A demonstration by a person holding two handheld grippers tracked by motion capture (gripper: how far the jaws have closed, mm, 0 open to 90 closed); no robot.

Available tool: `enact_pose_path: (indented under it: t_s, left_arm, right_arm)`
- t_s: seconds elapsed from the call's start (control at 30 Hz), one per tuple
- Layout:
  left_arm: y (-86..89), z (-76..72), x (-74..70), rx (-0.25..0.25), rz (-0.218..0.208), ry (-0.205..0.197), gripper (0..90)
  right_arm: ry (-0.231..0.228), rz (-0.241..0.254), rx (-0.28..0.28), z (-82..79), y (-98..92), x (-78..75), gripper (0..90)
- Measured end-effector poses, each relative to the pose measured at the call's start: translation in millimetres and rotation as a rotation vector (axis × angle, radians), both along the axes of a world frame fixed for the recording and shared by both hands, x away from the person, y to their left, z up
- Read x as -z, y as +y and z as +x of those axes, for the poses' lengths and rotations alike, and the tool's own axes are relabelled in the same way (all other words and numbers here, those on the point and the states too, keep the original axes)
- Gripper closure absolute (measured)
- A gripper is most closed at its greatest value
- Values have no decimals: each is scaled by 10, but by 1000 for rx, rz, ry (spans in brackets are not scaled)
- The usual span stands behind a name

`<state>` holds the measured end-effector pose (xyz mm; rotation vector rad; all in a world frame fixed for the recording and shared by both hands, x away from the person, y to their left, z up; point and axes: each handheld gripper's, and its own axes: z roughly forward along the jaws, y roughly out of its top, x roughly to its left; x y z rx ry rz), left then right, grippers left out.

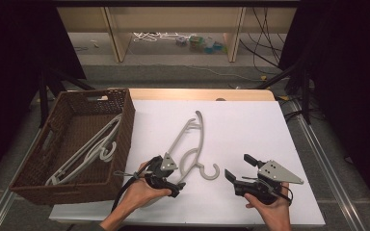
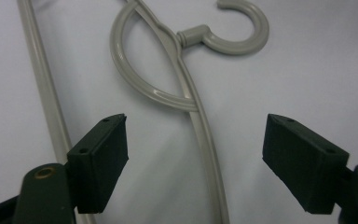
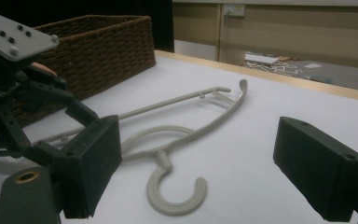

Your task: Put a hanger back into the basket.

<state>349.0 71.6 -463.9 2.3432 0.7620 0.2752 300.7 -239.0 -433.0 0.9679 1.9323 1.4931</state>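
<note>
A: Left gripper (image 2: 196, 154)?
B: Jaws spread, pads clear of the grey hanger (image 2: 200, 126); its arm runs between them, nothing clamped.
A: Right gripper (image 3: 196, 172)?
B: Released, nothing between the jaws, near the hook end.
A: Hanger's position?
B: Flat on the white sheet (image 1: 250, 125), beside the wicker basket (image 1: 43, 163), which seems to hold more hangers (image 1: 94, 147); detail poor.

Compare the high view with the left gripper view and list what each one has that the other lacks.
High view alone: the brown wicker basket holding other hangers, the right gripper, both hands. Left gripper view alone: a close look at its own open jaws straddling the hanger's arm. Both: the grey hanger lying on the white table.
</note>
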Motion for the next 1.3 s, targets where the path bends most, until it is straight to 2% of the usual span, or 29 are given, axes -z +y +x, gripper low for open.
enact_pose_path:
  t_s: [0.03,0.07,0.1,0.17,0.2,0.23,0.3,0.33,0.37,0.43,0.47,0.73,0.83,0.87,1.0,1.07,1.17,1.2,1.23,1.3]
  left_arm:
    - [-6,13,0,9,10,11,228]
    - [-29,22,17,0,12,-1,231]
    - [-38,38,18,14,25,-6,257]
    - [-77,49,37,7,41,9,293]
    - [-87,59,28,26,57,29,294]
    - [-104,58,44,25,55,25,314]
    - [-130,84,40,40,78,62,345]
    - [-144,85,47,39,82,46,359]
    - [-154,90,48,41,88,55,398]
    - [-169,105,54,47,94,57,402]
    - [-172,109,53,57,106,77,421]
    - [-215,174,95,53,112,114,464]
    - [-220,204,80,55,128,122,510]
    - [-228,207,85,45,120,120,518]
    - [-250,241,52,86,174,134,552]
    - [-281,249,53,76,168,140,584]
    - [-298,281,33,101,202,154,609]
    - [-299,294,28,95,206,170,615]
    - [-304,297,34,79,192,172,644]
    - [-281,333,27,94,199,180,683]
  right_arm:
    - [-2,5,-3,6,1,5,161]
    - [9,-3,-4,3,-3,2,161]
    - [7,-1,-5,4,-6,4,161]
    - [-1,5,-7,5,-8,-1,161]
    - [-4,12,-10,7,-4,-3,161]
    - [-1,4,-6,3,2,-4,161]
    - [3,-2,-10,-2,4,-1,161]
    - [-2,7,-12,0,5,1,162]
    - [0,5,-12,0,0,-4,162]
    - [6,-5,-8,2,-6,-3,162]
    - [4,0,-9,3,-6,1,161]
    - [3,1,-14,2,4,-5,163]
    - [13,-6,-14,-1,9,5,163]
    - [14,-8,-11,0,1,-1,163]
    - [6,2,-19,13,16,14,163]
    - [8,-2,-17,10,7,1,163]
    - [2,6,-22,18,25,15,163]
    - [8,3,-21,15,21,14,163]
    - [0,7,-20,16,18,10,163]
    - [4,-3,-14,11,16,-3,163]
